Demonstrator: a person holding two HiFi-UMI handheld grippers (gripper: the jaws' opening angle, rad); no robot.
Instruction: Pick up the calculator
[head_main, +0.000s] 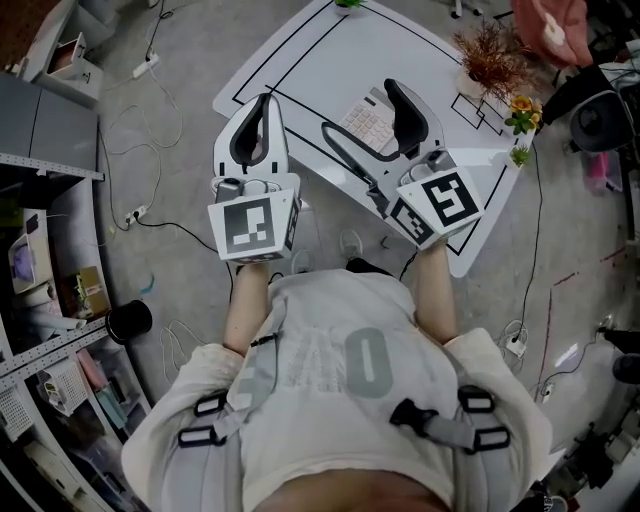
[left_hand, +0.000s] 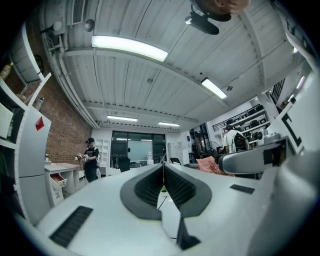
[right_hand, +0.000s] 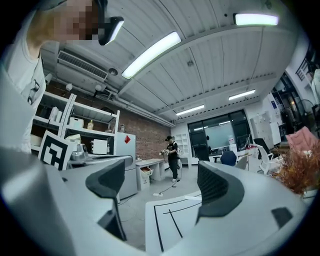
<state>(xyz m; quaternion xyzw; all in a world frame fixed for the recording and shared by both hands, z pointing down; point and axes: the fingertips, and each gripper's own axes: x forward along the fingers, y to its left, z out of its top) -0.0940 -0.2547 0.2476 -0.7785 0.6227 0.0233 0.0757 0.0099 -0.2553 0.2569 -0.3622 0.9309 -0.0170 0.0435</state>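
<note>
The right tool (head_main: 360, 108) is out over the white desk (head_main: 300, 60), and its two dark jaws stand wide apart. From the head view the calculator (head_main: 368, 125) shows right in the gap between them, a pale keypad lying flat near the middle of the desk. Neither jaw visibly touches it. The right gripper view looks level across the room. It shows only the bare desk and its black tape lines (right_hand: 167, 220) between the spread jaws, and the calculator does not appear there at all. So the tool is open and holds nothing, and how high it sits above the calculator cannot be told.

The left tool (head_main: 268, 98) hangs at the desk's left edge, well apart from the calculator. Its own view shows the ribbed pads pressed together with nothing between them. It is closed and empty.

At the desk's far right corner stands a reddish dried plant (head_main: 490, 50). A small pot of yellow flowers (head_main: 522, 110) sits just beside it, along the right edge. Across the room, in both gripper views, a person (right_hand: 172, 155) in dark clothes and a cap stands by a brick wall (right_hand: 147, 137), beside a light counter with an open drawer.
</note>
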